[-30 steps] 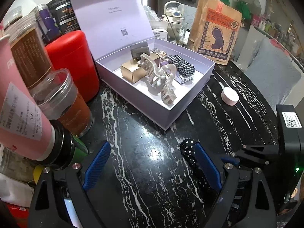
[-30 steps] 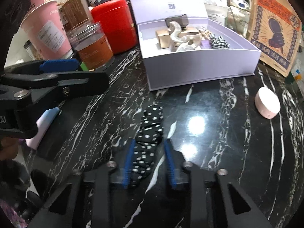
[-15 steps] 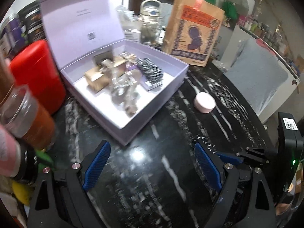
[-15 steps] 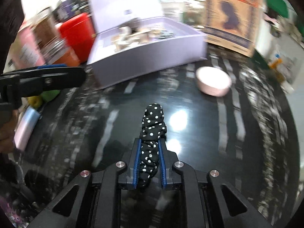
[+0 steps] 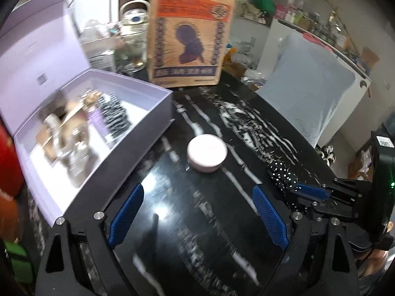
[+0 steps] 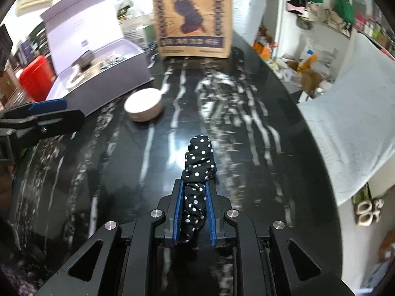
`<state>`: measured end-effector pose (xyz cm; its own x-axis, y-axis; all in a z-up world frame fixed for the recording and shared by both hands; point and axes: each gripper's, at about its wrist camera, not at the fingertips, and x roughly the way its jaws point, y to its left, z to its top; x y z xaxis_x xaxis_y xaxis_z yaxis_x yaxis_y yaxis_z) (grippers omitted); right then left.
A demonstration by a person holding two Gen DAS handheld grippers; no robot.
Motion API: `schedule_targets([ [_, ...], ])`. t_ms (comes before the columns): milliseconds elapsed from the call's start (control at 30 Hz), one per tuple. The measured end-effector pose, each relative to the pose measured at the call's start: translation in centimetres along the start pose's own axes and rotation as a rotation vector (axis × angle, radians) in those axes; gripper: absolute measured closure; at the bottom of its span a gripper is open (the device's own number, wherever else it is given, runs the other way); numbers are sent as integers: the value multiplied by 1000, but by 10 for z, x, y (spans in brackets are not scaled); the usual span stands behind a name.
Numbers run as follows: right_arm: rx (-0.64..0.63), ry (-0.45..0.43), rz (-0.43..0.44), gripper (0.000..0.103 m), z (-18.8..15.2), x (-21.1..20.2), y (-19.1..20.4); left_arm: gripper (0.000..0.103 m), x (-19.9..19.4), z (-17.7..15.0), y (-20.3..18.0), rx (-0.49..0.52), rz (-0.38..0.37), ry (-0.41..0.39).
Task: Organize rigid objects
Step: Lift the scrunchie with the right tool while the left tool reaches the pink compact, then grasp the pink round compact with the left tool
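Closest in the right wrist view, the right gripper [image 6: 195, 209] is squeezed tight on the black scrunchie with white dots [image 6: 197, 170]. A second ago its blue pads stood a little apart on each side of the scrunchie, which lay on the table. Since then the jaws have closed on it. The scrunchie's far end sticks out past the fingertips, over the shiny black marble table [image 6: 246, 148].

The left gripper [image 5: 197, 217] has its jaws wide apart, with nothing between them, just as before. Through that gap only the bare table shows. At its right side the right gripper pokes in, with the dotted scrunchie at its tip.

A bit farther away sits the small round pink tin [image 5: 207, 153]. It was off to the right edge before; both cameras now face it, so it shows near the middle.

Farther left is the open purple box [image 5: 138, 133], its lid up. The things inside are smeared by blur, so only a checked shape and some pale lumps show. The box is cut off at the left edge. Earlier the red can and the jars filled that side; now only a sliver of the red can [image 6: 37, 76] shows.

Farthest back stands the brown paper bag [image 5: 190, 37].
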<state>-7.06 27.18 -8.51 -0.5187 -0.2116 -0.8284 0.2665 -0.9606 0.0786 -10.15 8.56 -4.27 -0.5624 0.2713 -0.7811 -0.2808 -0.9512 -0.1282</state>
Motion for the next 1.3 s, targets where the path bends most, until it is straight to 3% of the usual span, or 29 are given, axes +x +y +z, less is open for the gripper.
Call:
schedule_targets([
  [200, 21, -8, 7, 86, 3, 2, -18, 12, 30, 11, -15, 55, 44, 10],
  [467, 47, -12, 32, 86, 6, 7, -27, 13, 57, 26, -20, 79, 7, 45],
  [567, 50, -11, 40, 86, 6, 8, -28, 18, 68, 28, -19, 70, -12, 71],
  [633, 52, -11, 42, 85, 6, 8, -29, 31, 76, 29, -17, 52, -10, 94],
  [767, 60, -12, 44, 85, 6, 9, -29, 41, 81, 28, -14, 26, -20, 98],
  [833, 63, -14, 45, 85, 6, 9, -29, 52, 81, 27, -14, 34, -11, 99],
  [1300, 30, -12, 49, 85, -3, 1, -12, 52, 51, -8, -15, 39, -45, 124],
])
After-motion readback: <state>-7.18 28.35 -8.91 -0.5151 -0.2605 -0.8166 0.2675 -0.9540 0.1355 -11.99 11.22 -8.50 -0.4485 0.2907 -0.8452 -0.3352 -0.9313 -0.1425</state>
